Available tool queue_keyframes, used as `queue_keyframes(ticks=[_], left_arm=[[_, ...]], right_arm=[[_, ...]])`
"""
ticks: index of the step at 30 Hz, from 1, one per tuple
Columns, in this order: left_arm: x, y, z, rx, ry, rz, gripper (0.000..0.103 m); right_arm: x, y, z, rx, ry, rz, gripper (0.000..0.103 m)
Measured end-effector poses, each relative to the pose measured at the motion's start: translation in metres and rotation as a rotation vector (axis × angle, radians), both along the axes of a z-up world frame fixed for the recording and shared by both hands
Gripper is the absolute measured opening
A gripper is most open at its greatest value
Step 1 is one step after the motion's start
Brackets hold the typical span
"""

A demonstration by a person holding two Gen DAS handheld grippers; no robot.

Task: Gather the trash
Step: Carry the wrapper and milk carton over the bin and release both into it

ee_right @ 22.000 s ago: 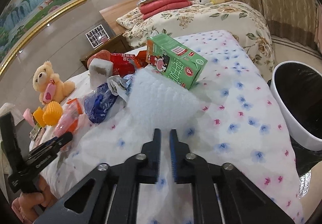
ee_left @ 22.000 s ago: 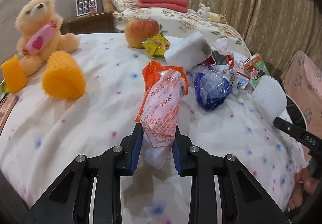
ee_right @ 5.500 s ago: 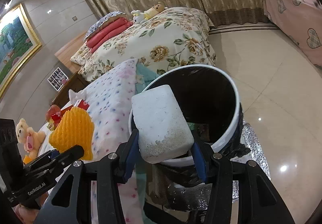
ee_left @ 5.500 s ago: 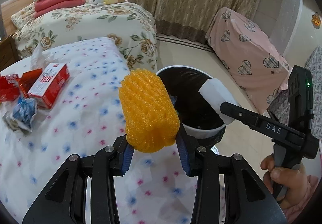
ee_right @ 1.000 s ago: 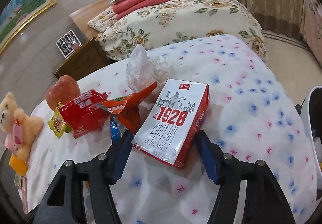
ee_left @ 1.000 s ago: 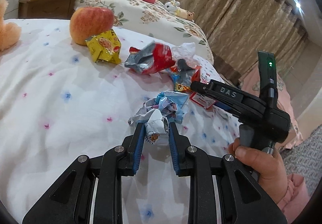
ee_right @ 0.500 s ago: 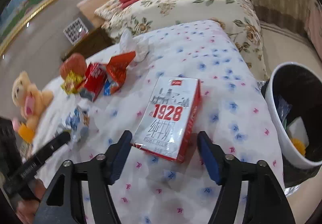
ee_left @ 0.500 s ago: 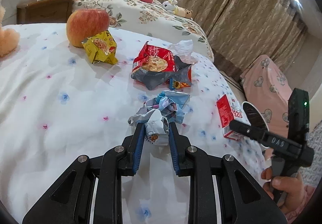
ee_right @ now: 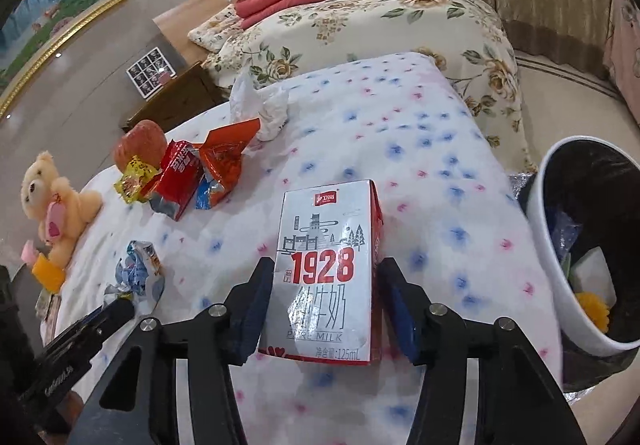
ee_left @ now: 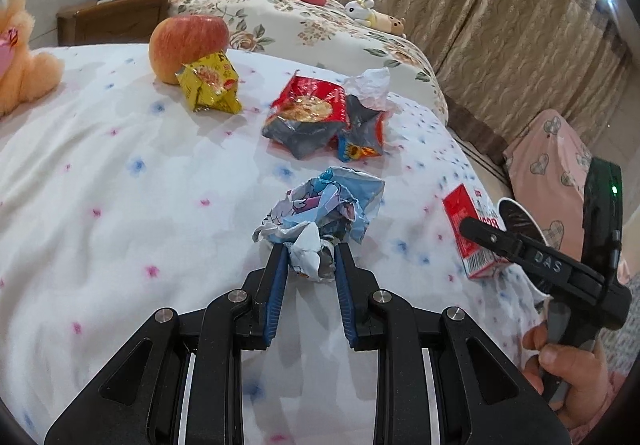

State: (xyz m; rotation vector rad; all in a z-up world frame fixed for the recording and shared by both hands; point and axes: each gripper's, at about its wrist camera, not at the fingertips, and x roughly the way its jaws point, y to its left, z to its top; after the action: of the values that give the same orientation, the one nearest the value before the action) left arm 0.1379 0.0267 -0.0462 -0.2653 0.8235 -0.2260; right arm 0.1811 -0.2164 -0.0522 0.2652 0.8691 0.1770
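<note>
Left tool (ee_left: pixel 310 259) pinches the crumpled wrapper (ee_left: pixel 324 209) on the bed (ee_left: pixel 100 181). Right tool (ee_right: pixel 326 301), jaws just closing, straddles the milk carton (ee_right: pixel 328 269) near the bin (ee_right: pixel 548 285); contact unclear. Risk: loose foil tears free, or the smooth carton slips before the bin.

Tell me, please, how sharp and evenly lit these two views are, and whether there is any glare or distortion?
Left wrist view: sharp on the crumpled wrapper; fisheye bends the curtains, with a bright lamp flare at the upper right edge. Right wrist view: the milk carton reads clearly, slight glare on its lower face; corners vignette black; soft shadows on the bedspread.
</note>
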Motion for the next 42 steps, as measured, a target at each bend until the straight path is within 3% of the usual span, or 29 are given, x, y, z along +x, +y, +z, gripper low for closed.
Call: queue_keyframes(ticks=[19,42], left_arm=[[-0.022,-0.109,0.025,0.019,-0.040,-0.198,0.023],[-0.021,-0.196,0.038,0.043,-0.069,-0.379,0.022]], right_arm=[[-0.065,-0.088,0.020,0.083,-0.066,-0.082,0.054],[-0.080,-0.166,0.019,0.113,-0.078,-0.213,0.054]])
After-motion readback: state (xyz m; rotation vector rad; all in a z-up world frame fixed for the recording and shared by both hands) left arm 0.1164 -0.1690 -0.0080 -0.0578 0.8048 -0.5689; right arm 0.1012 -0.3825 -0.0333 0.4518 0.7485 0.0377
